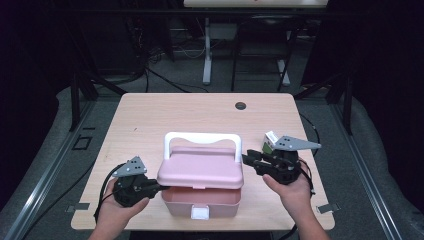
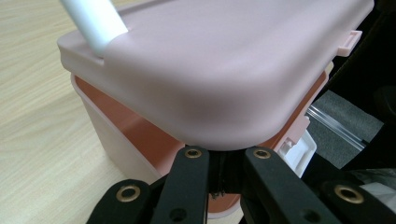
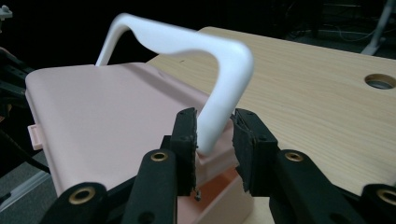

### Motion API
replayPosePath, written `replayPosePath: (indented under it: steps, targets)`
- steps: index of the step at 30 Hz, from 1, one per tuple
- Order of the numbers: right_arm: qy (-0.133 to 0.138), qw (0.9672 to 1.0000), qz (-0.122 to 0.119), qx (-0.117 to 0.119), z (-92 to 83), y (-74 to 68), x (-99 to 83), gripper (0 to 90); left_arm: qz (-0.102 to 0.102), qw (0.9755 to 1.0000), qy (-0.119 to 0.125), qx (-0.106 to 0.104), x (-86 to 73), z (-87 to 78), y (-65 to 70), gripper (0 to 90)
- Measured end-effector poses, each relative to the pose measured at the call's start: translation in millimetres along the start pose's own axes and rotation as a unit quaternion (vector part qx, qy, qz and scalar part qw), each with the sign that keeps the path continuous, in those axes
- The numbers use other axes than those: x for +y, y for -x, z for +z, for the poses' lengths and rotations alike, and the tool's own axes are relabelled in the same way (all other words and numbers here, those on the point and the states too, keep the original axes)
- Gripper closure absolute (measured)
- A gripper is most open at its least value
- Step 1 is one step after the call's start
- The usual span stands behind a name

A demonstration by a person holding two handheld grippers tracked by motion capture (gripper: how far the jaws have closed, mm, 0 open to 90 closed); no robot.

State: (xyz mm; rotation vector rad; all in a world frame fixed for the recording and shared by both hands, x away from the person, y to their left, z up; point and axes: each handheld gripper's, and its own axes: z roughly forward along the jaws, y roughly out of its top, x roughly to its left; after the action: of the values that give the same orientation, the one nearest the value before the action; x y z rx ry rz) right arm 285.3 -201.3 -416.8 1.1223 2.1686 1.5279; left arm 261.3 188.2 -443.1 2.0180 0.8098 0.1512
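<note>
**Pink plastic box with its lid raised at the front, one gripper at each end**

Pink, rounded-rectangular plastic storage box (image 1: 200, 202) stands near the front edge of the pale wood-grain table (image 1: 150, 115), about midway across it. Its long axis runs left to right across the table, parallel to the front edge. The front wall, bearing a white plastic latch (image 1: 200, 213), faces the person. The pink lid (image 1: 200, 169) is lifted at the front, so that a gap shows the darker pink interior beneath it; its rear edge sits lower, at the back of the box. A white arched carrying handle (image 1: 202, 141) stands upright over the lid, spanning the same left-to-right axis.

The left gripper (image 1: 159, 187) lies at the box's left end. In the left gripper view its black jaws stand narrow, drawn together at the rounded corner of the lid (image 2: 219, 70), just above the rim of the box (image 2: 116, 140); whether the edge of the lid is pinched between them cannot be told, since the lid hides the tips.

The right gripper (image 1: 246, 159) lies at the right end, pointing toward the handle's foot. In the right gripper view its jaws stand partly apart on either side of the right leg of the handle (image 3: 224, 112); one pad lies close against the leg, the other stands clear.

A round dark grommet hole (image 1: 240, 105) lies in the table far behind the box.
</note>
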Motion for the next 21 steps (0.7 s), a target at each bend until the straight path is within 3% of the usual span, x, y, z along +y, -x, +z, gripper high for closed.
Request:
replayPosePath:
  steps: [6,9,17,20,21]
  targets:
    - [0.011,0.9995,0.003,-0.028,-24.6,-1.8,-15.1,70.6,0.006,1.0,0.005,0.001,8.8,-3.7,0.9,90.0]
    - [0.003,0.9995,0.022,-0.022,-30.6,-5.5,-32.6,72.1,0.004,1.0,0.005,0.001,11.8,-4.1,0.7,90.0]
    - [-0.032,0.9988,0.027,-0.024,-13.4,-19.3,-62.0,65.7,0.015,0.9998,0.008,0.005,23.6,-9.3,5.2,90.0]
    - [-0.038,0.9986,0.031,-0.022,-8.9,-21.2,-64.9,62.7,0.013,0.9999,0.008,0.003,23.8,-9.6,4.2,90.0]
    - [-0.042,0.9985,0.023,-0.026,-4.3,-25.3,-66.8,59.8,0.011,0.9999,0.011,0.002,23.8,-9.0,3.7,90.0]
